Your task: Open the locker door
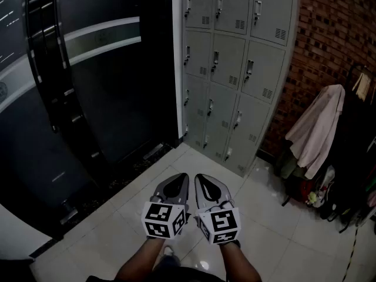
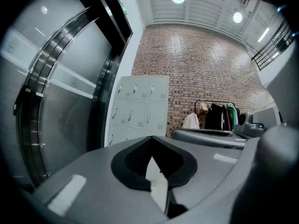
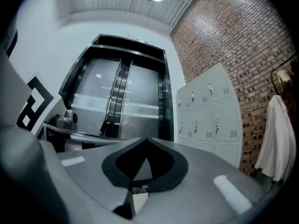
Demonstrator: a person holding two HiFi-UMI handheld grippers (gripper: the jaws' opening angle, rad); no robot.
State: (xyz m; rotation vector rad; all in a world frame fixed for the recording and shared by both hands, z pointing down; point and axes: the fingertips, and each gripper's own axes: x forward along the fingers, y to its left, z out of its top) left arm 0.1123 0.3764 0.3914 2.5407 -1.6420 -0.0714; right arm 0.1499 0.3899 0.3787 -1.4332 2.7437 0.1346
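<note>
Now | grey locker doors (image 1: 235, 69) closed (twelve) | left claw (image 1: 181, 178), right claw (image 1: 201, 178): pinched together

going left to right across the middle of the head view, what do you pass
dark glass door -> grey lockers -> brick wall -> pale coat -> dark clothes on the rack

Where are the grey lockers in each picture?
Head view: the lockers fill the top middle, far ahead.
Left gripper view: the lockers sit near the middle, small, a bit left.
Right gripper view: the lockers stand right of the middle.
Shared landmark: the brick wall, on the lockers' right in every view.
</note>
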